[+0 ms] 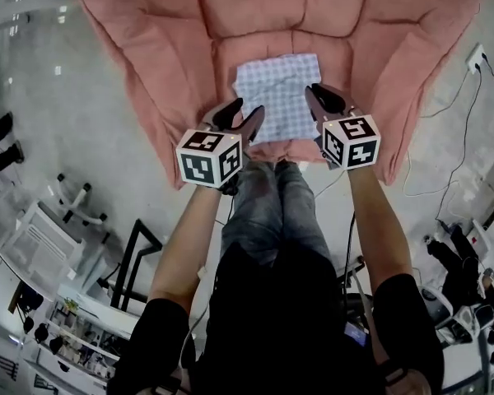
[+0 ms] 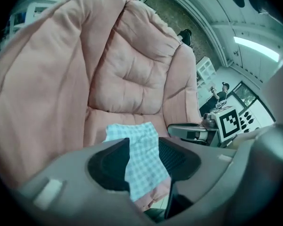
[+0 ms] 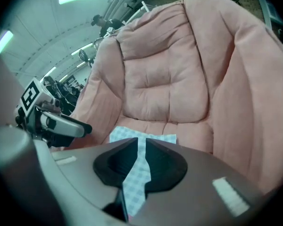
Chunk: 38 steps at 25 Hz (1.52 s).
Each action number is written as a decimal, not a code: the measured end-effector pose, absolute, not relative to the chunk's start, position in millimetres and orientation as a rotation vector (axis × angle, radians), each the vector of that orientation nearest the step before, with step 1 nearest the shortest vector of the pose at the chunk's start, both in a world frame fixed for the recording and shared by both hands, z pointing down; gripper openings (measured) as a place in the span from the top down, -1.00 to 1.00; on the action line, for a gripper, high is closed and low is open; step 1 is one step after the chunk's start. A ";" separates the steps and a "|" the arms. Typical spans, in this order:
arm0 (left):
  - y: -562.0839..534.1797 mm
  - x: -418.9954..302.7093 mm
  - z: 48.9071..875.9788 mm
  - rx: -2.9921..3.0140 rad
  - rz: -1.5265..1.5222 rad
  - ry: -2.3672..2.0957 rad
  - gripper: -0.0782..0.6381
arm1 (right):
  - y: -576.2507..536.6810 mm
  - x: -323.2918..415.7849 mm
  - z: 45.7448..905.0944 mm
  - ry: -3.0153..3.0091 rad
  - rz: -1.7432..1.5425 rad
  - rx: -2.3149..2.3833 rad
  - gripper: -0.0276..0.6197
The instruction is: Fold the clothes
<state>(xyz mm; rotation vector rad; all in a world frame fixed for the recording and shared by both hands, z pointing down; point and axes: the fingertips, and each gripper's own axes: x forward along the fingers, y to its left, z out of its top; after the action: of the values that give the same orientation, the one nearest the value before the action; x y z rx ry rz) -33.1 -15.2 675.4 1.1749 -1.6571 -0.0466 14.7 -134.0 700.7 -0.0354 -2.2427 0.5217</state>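
Note:
A folded light-blue checked cloth (image 1: 276,97) lies flat on the seat of a big pink padded armchair (image 1: 263,15). My left gripper (image 1: 245,112) hovers over the cloth's near left corner, its jaws open and empty. In the left gripper view the cloth (image 2: 132,133) shows through the gap of that gripper (image 2: 144,149). My right gripper (image 1: 314,90) hangs over the cloth's right edge. Its jaws (image 3: 141,142) are shut to a thin slit, with the cloth (image 3: 155,136) on the seat beyond and nothing visibly pinched.
My legs in jeans (image 1: 272,204) stand against the chair's front edge. A white rack (image 1: 45,229) and a black stand (image 1: 136,257) are on the floor at left. Cables (image 1: 457,155) run to a wall socket (image 1: 476,56) at right. People stand far behind.

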 end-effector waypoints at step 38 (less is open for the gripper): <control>15.3 -12.8 242.6 1.592 -0.020 -2.293 0.76 | -166.9 104.1 258.4 -2.956 0.538 0.112 0.90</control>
<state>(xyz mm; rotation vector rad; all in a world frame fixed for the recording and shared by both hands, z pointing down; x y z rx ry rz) -12.8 15.3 242.6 1.5915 -2.2931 -0.0197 104.1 -166.9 258.4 0.1117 -2.9558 0.5377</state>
